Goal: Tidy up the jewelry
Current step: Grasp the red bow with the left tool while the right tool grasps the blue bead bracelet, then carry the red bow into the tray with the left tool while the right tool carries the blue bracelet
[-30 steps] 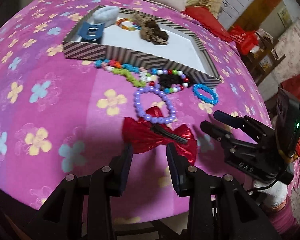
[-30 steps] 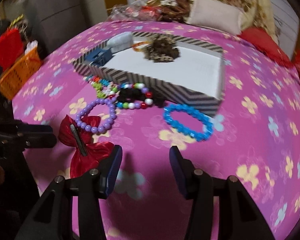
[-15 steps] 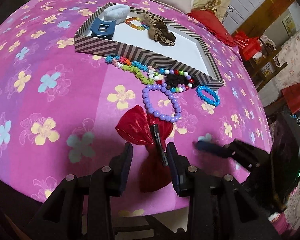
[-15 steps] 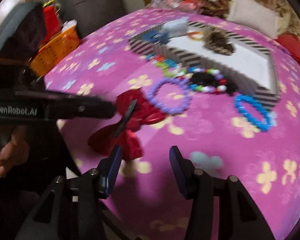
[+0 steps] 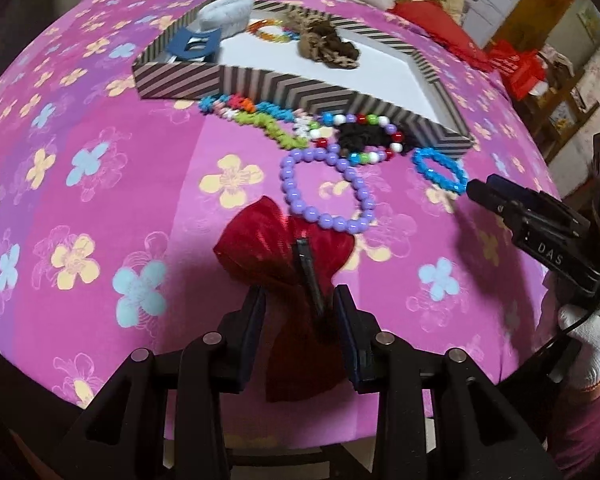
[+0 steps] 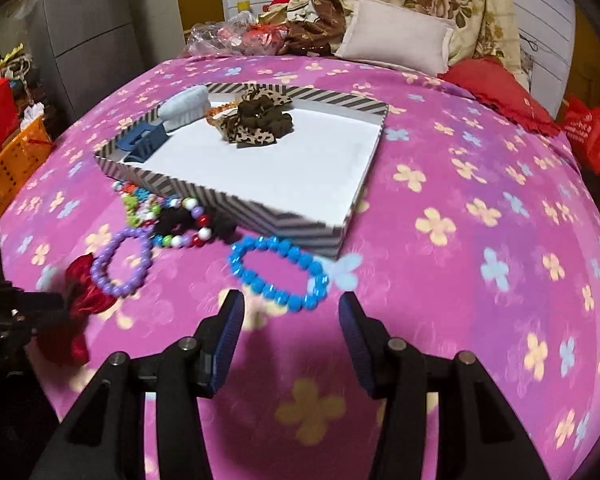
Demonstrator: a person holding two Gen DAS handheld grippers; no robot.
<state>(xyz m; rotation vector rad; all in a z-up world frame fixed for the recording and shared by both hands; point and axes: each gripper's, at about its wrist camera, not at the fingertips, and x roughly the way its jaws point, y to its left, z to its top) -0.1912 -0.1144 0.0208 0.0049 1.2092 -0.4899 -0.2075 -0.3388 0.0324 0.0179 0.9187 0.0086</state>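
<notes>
Red satin bow clip pinched between the fingers of the left gripper, lower half hanging past the near edge of the pink flowered cloth. Right gripper spread wide, holding nothing, poised just short of the blue bracelet. Purple bead bracelet just beyond the bow, touching its upper edge. Farther on, multicoloured bead bracelet around a black scrunchie, plus a bright flower-bead strand, all against the near wall of the striped tray. Inside the tray: blue claw clip, pale blue fuzzy piece, leopard-print scrunchie.
</notes>
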